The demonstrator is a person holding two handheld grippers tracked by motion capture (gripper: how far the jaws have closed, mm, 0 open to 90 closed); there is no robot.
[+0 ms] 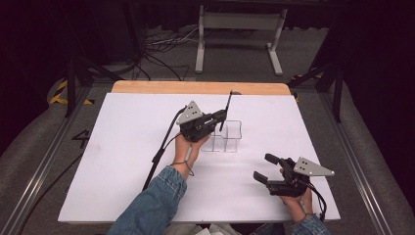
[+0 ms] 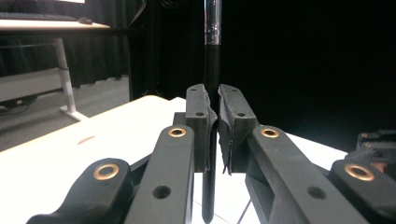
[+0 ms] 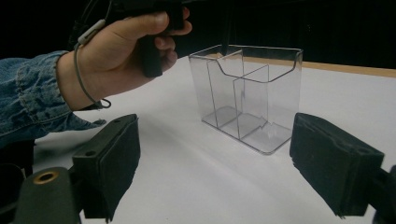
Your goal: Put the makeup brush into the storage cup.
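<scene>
The pen (image 1: 225, 110), a slim black one with a chrome band toward its upper end, is held near upright over the clear organiser (image 1: 222, 136), which stands at the middle of the white worktop (image 1: 122, 147). In the left gripper view the pen (image 2: 211, 112) runs vertically between the two padded jaws, which are pressed against it on either side; the left hand-held gripper (image 1: 216, 119) is therefore pinching the pen at mid-length. Its lower tip appears to hang at or just above the organiser's rim; whether it has entered a compartment cannot be told.

The organiser (image 3: 247, 95) is transparent, divided by inner walls into several compartments, and looks empty.

The right hand-held gripper (image 1: 266, 169) rests low on the worktop, well apart from the organiser toward the near right, its jaws spread wide and holding nothing; its view looks between them at the organiser.

Judgement: the step in hand is placing the pen into the organiser. The next move calls for lowering the pen straight down into one compartment, clear of the dividers, then releasing. The light organiser could shift or tip if a wall is struck.

No brand, label or legible writing is visible on the pen, organiser or grippers.
</scene>
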